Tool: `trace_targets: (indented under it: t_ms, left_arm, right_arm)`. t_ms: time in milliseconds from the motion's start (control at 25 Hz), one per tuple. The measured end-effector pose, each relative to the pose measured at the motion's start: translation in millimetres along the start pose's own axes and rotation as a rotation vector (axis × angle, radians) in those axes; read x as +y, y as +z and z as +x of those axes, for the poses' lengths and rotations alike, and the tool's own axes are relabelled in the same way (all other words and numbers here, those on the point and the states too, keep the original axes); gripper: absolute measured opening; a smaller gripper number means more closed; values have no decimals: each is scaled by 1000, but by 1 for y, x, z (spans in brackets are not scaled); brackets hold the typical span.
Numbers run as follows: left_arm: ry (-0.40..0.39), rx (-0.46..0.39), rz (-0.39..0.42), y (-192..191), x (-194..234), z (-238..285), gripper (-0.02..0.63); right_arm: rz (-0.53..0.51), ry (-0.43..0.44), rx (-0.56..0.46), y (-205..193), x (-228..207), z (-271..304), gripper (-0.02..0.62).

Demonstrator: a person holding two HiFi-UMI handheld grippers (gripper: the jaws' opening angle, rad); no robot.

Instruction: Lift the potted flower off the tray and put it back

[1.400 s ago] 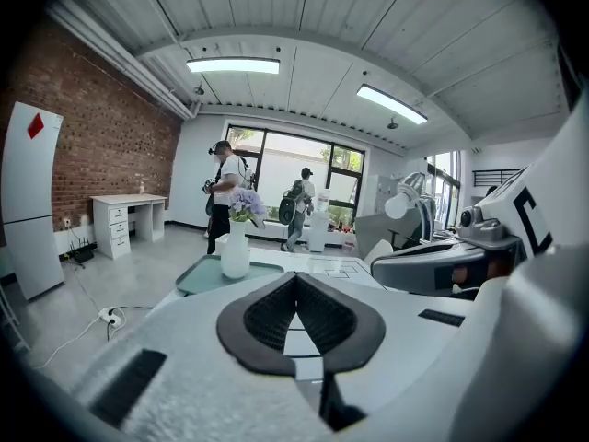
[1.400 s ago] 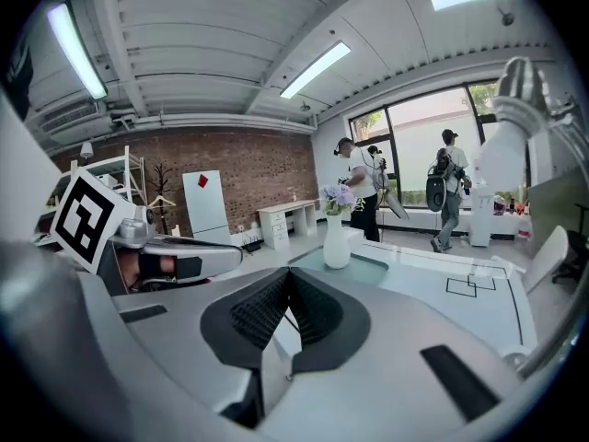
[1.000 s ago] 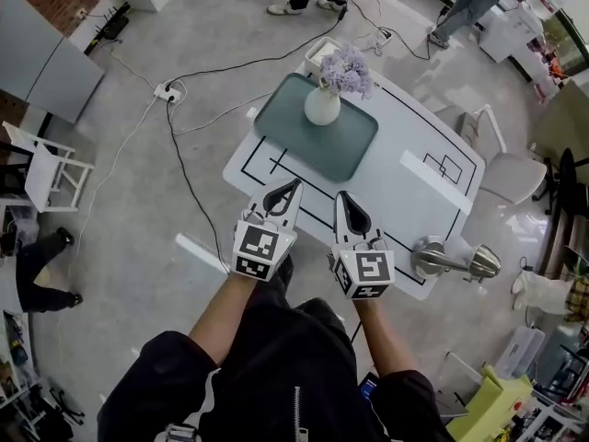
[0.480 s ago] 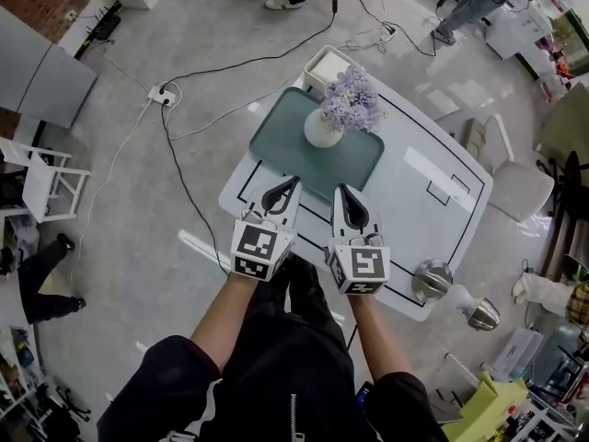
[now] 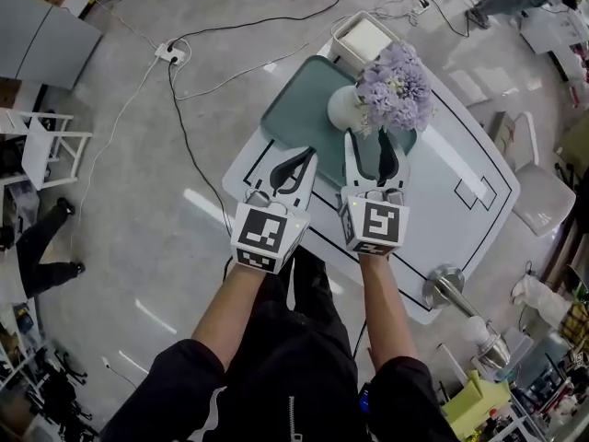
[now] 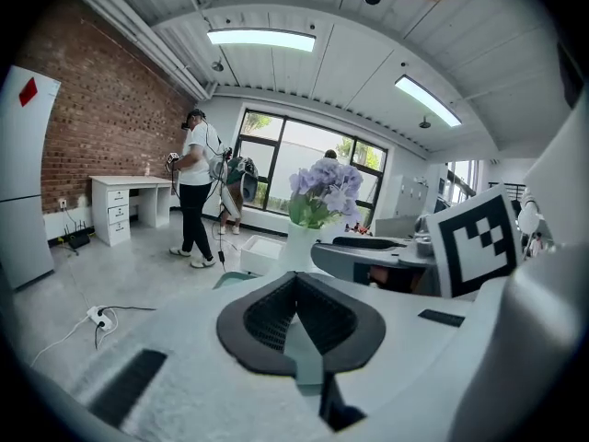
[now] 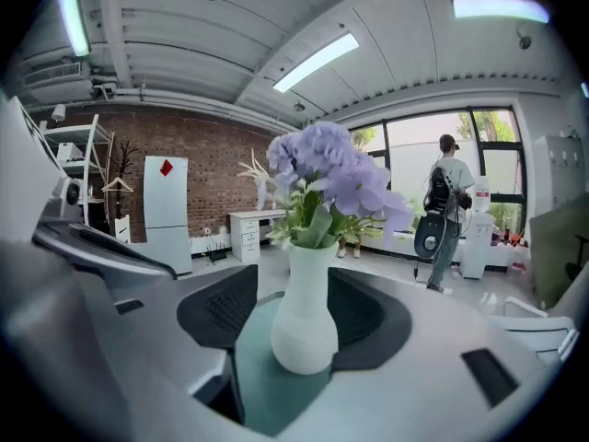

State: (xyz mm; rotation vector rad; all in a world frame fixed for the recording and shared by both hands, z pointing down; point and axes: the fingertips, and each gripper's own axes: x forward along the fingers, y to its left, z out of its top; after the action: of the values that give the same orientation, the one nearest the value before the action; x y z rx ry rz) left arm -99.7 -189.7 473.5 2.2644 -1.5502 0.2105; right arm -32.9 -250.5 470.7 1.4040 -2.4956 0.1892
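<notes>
A white vase with purple flowers (image 5: 348, 109) stands upright on the teal tray (image 5: 304, 109), on the white table (image 5: 460, 219). My right gripper (image 5: 368, 145) reaches over the tray's near edge, and its jaws are opening. In the right gripper view the vase (image 7: 304, 325) stands in line with the gap at the fingertips, and the pads (image 7: 221, 316) are not pressed on it. My left gripper (image 5: 306, 157) hovers beside it over the tray's near left edge. It is shut on nothing, and its tips meet in the left gripper view (image 6: 296, 276).
A white box (image 5: 365, 37) sits at the tray's far end. A silver metal lamp (image 5: 451, 288) lies at the table's near right. Cables and a power strip (image 5: 168, 55) lie on the floor to the left. People stand far off (image 6: 195, 191) (image 7: 446, 210).
Both grippers have moved forward over the table to the tray's near edge. The right jaws, shut before, now stand apart in front of the vase.
</notes>
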Motion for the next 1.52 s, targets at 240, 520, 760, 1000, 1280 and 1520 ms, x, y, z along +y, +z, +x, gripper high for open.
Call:
trace_targets:
  t_ms: [240,520,760,1000,1280,1520]
  left_arm:
    - [18,14,-19,-14,14,-1,6]
    - [42,27,-32,-22,26,-6,6]
    - [40,37,-31,-25,25,-6,6]
    - [44,41,-32,-27,27,-8,6]
    - [44,35,-28,-24,24,-12,6]
    - [28,15,-16,-14,15,-12,6]
  right_arm:
    - [-14,-49,-82,2,-10,46,287]
    - [-1,-85,-107,-1,-20,74,287]
    - [17,-118,-133,3,-28,79,282]
    - [16,-91,-107,1,-25,83,245]
    - [0,-87,-99,6,-29,71,243]
    - [-17,-84,-119,23,-30,45,243]
